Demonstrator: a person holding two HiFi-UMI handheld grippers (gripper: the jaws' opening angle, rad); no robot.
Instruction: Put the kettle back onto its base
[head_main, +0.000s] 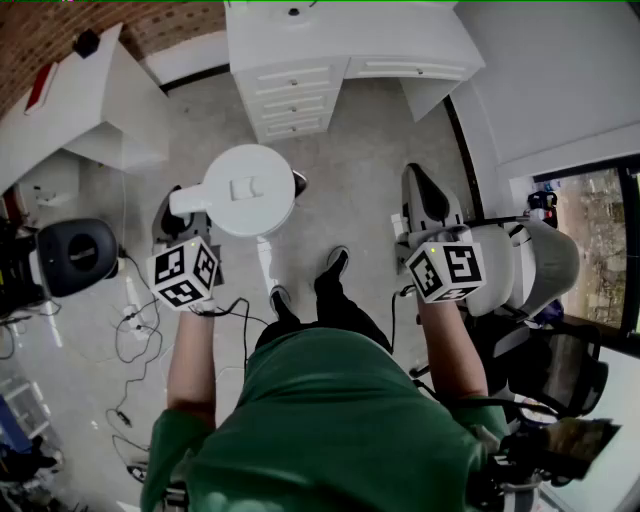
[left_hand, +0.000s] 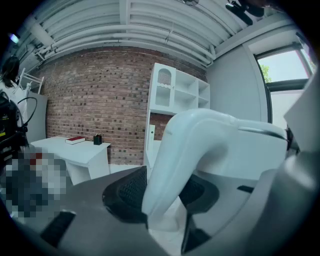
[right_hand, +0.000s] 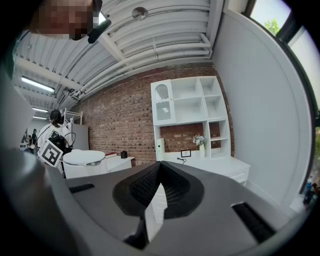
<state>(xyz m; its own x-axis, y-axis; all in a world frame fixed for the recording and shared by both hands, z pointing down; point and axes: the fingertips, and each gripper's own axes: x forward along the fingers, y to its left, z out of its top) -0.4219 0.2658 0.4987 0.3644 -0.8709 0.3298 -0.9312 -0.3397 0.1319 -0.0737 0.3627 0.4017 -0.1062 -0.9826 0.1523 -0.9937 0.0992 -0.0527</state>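
A white kettle (head_main: 248, 190) with a round lid hangs in the air above the floor. My left gripper (head_main: 183, 215) is shut on its curved white handle (left_hand: 175, 165), which fills the space between the dark pads (left_hand: 127, 192) in the left gripper view. The kettle (right_hand: 85, 162) also shows at the left of the right gripper view. My right gripper (head_main: 418, 180) is held level at the right with nothing in it. Its jaws (right_hand: 158, 172) meet at the tips. I cannot make out a kettle base in any view.
A white desk with drawers (head_main: 300, 90) stands ahead, under a white shelf unit (right_hand: 187, 107) on a brick wall. A white table (head_main: 80, 100) is at the far left. A black round device (head_main: 75, 255) and cables (head_main: 130, 330) lie on the floor. A chair (head_main: 540, 270) is at the right.
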